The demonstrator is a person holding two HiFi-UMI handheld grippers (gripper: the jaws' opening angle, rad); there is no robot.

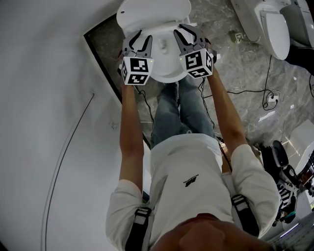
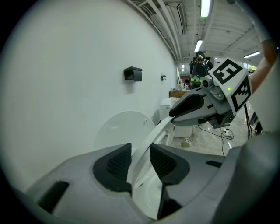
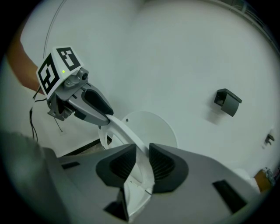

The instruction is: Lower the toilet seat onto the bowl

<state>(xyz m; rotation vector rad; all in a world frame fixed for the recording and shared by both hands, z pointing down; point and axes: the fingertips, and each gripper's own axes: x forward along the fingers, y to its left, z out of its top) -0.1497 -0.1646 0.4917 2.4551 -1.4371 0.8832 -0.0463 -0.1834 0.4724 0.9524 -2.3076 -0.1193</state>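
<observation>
The white toilet seat [image 1: 166,74] is tilted partway up, in front of the raised lid [image 1: 152,11] that leans on the wall. My left gripper [image 1: 140,43] is shut on the seat's left rim and my right gripper [image 1: 189,35] on its right rim. In the left gripper view the seat rim [image 2: 151,138] runs between the pads of the left gripper [image 2: 140,161], with the lid [image 2: 118,129] behind. In the right gripper view the rim [image 3: 124,130] passes between the pads of the right gripper [image 3: 142,164]. The bowl is mostly hidden under the seat.
A white wall [image 1: 44,98] stands at the left. Other toilets [image 1: 274,29] stand at the far right, with cables and a socket strip [image 1: 269,99] on the stone floor. A black box [image 2: 133,73] hangs on the wall. The person's legs [image 1: 179,110] are close to the bowl.
</observation>
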